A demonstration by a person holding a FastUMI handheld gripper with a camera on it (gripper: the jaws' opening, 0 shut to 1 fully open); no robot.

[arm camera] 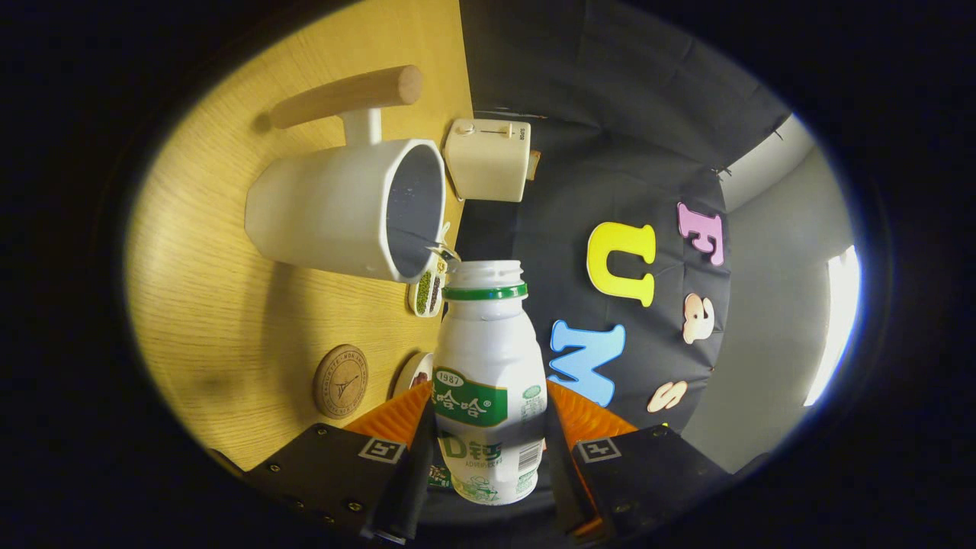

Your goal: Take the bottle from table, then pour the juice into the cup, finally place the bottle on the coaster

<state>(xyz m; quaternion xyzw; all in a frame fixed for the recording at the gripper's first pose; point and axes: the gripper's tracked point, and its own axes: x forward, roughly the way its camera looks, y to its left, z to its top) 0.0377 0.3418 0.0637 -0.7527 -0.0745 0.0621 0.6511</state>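
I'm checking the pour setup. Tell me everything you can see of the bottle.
The bottle is a small white plastic one with a green-and-white label, a green neck ring and an open mouth with no cap. Gripper fingers press its lower body on both sides. Its mouth is next to the white cup's rim.

Cream-coloured boxy appliance (488, 158) with a slider on its face, standing at the far edge of the wooden bench (229, 305). Nearby, small dish of green beans (427, 291). Beside that, rim of another small dish (414, 374), contents unclear.
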